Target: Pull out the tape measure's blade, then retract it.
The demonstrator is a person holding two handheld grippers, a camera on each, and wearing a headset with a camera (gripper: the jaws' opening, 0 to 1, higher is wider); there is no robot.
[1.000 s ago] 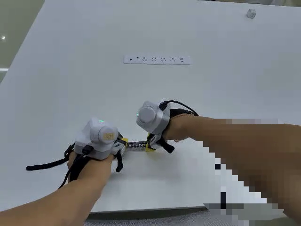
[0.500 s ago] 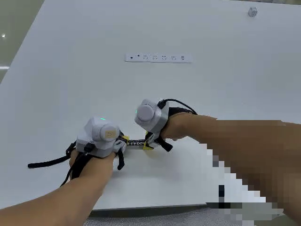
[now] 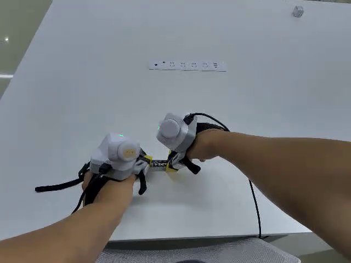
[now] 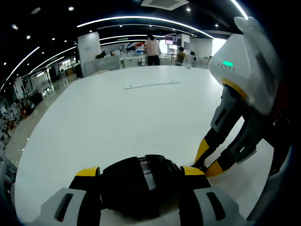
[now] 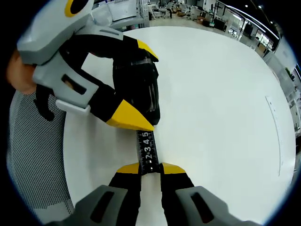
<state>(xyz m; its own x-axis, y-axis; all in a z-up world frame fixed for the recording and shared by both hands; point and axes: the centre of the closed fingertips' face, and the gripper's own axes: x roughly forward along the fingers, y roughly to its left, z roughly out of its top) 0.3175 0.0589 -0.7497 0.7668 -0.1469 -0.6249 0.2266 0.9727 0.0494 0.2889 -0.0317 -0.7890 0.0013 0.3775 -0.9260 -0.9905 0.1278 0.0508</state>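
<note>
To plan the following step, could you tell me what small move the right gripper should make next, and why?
Probably ease the right gripper closer to the left gripper, letting the blade slide in: the left clamps the tape measure, and the exposed blade has shortened over the last second.

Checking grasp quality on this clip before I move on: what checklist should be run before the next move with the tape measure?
1. The left hand-held gripper clamps the tape measure case: ok.
2. The right hand-held gripper pinches the blade near its tip: ok.
3. The blade runs straight between them: ok.
4. The blade lock's position: cannot tell.
5. The black cable lies clear of the blade: ok.
6. The table offers room to pull: ok.
</note>
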